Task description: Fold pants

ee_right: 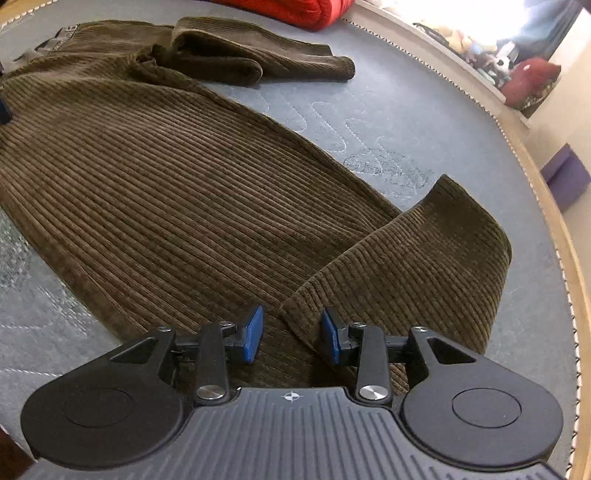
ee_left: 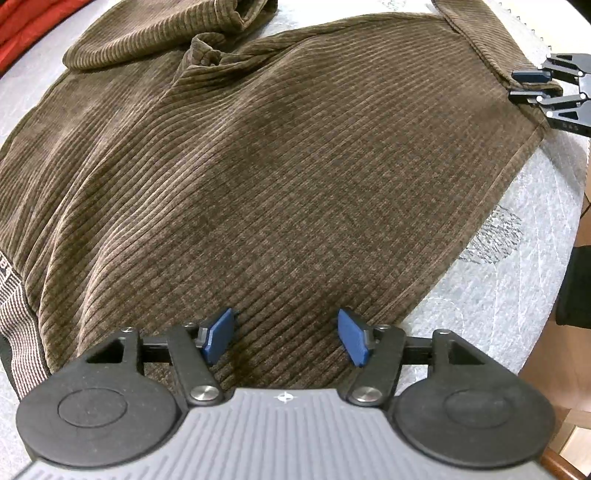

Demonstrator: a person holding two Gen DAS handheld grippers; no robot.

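Spread wide, left gripper (ee_left: 286, 341) over brown corduroy pants (ee_left: 258, 177) lying flat on quilted mattress (ee_left: 498, 295). Right gripper (ee_right: 291, 334) parted too, straddling a folded-back leg hem. Red bedding (ee_right: 295, 13) beyond; cluttered room at right.

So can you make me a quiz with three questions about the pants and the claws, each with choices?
1. Where do the pants lie?
A. on a quilted mattress
B. in a basket
C. on a chair

2. What colour are the pads on each claw?
A. yellow
B. blue
C. white

3. How is the left claw?
A. shut on a sock
B. shut on the pants
C. open

Answers: 1 A, the pale stitched mattress shows around the brown corduroy. 2 B, the pads are blue, and so are those of the right claw. 3 C, its fingers stand apart over the cloth with nothing pinched.
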